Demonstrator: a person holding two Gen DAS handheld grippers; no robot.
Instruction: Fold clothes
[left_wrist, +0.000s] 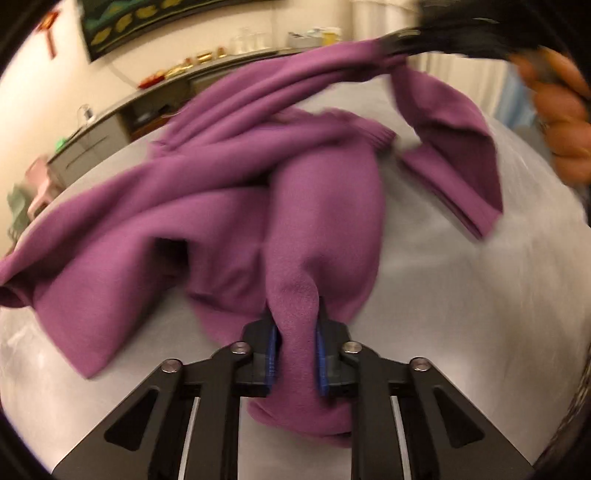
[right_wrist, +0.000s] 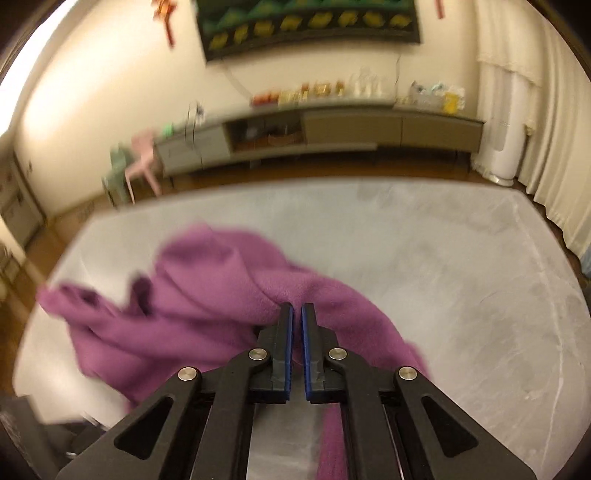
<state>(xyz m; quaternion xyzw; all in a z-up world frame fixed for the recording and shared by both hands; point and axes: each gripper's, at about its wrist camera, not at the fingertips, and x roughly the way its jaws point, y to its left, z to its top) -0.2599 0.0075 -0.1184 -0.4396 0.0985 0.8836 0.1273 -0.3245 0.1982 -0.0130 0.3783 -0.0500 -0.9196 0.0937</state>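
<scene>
The purple sweater (left_wrist: 229, 206) lies bunched on the grey desk (left_wrist: 461, 295), part of it lifted off the surface. The left hand-held gripper (left_wrist: 295, 354) is clenched on a thick fold of its cloth. The right hand-held gripper (right_wrist: 297, 350) is nearly closed; in the left view it pinches a stretched edge (left_wrist: 384, 48) up high. Both views are blurred.

Risks: the thin pinch on the right may slip if pulled harder. The twisted sleeve (left_wrist: 454, 155) hangs loose and may tuck under, spoiling a flat spread. The left hand-held gripper's bulky bite may drag several layers together.
</scene>
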